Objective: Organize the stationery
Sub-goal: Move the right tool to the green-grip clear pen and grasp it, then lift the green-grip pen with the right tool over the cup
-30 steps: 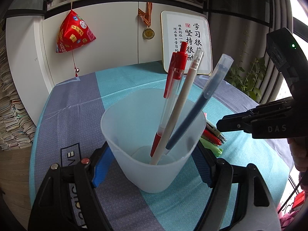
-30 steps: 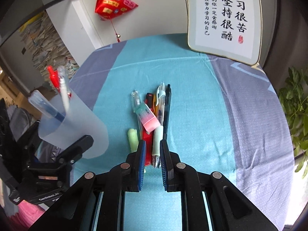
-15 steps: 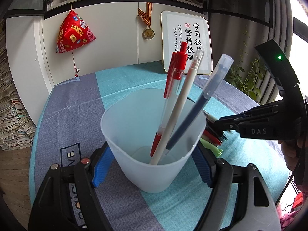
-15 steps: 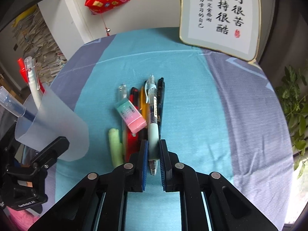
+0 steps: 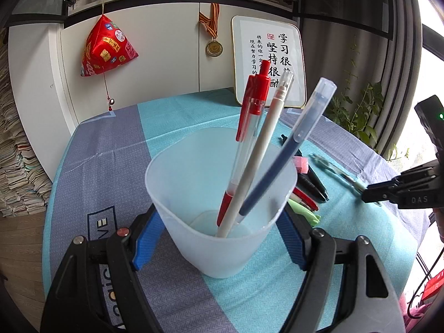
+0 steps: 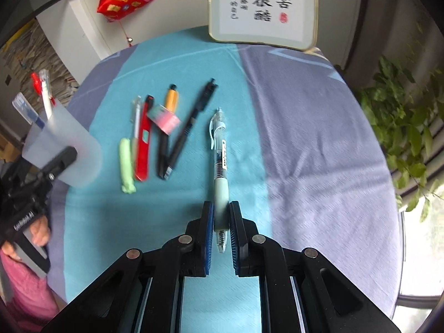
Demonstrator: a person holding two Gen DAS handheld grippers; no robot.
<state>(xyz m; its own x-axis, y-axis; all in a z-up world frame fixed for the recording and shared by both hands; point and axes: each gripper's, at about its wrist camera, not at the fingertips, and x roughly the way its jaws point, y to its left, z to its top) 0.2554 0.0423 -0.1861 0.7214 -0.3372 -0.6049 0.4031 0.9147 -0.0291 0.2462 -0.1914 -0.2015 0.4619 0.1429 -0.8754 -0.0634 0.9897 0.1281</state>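
Nearby, eraser [image 6: 163,118] atop loose pens [image 6: 177,136].

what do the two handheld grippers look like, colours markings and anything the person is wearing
Both grippers are matte black plastic with blue ribbed pads lining the jaws and round silver screw heads at the pivots. The left gripper also has one red screw. The right gripper, seen from the left wrist view, carries white "DAS" lettering and a green indicator light on its black body. A pink sleeve shows beneath the left one.

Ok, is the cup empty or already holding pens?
Holding pens: three stand in the translucent cup, red, white and blue, leaning on its rim.
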